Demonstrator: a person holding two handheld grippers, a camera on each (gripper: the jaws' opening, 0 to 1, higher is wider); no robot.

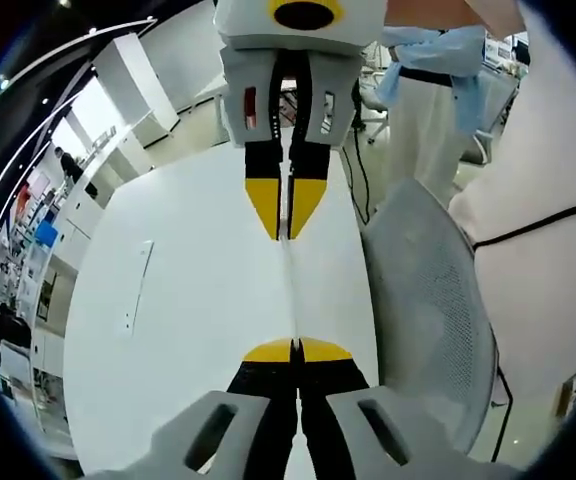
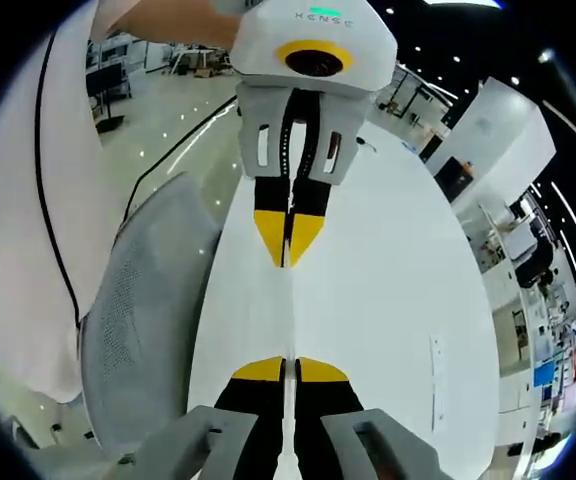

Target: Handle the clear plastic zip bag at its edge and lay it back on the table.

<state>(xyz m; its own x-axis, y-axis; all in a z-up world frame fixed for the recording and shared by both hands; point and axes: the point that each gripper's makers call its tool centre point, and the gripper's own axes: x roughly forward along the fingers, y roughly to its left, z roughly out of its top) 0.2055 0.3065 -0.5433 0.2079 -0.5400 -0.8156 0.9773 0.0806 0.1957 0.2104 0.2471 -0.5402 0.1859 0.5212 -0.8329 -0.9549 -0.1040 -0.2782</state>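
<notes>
The clear plastic zip bag hangs edge-on above the white table, seen as a thin pale line stretched between the two grippers. My left gripper is shut on its near end, yellow tips pressed together. Facing it from the top of the left gripper view, my right gripper is shut on the far end. The right gripper view mirrors this: the right gripper pinches the bag at the bottom, the left gripper at the top, above the table.
A grey mesh chair stands against the table's long edge. The white-clad person is beside it. A narrow slot marks the tabletop. Another person in white and blue stands beyond the table's end.
</notes>
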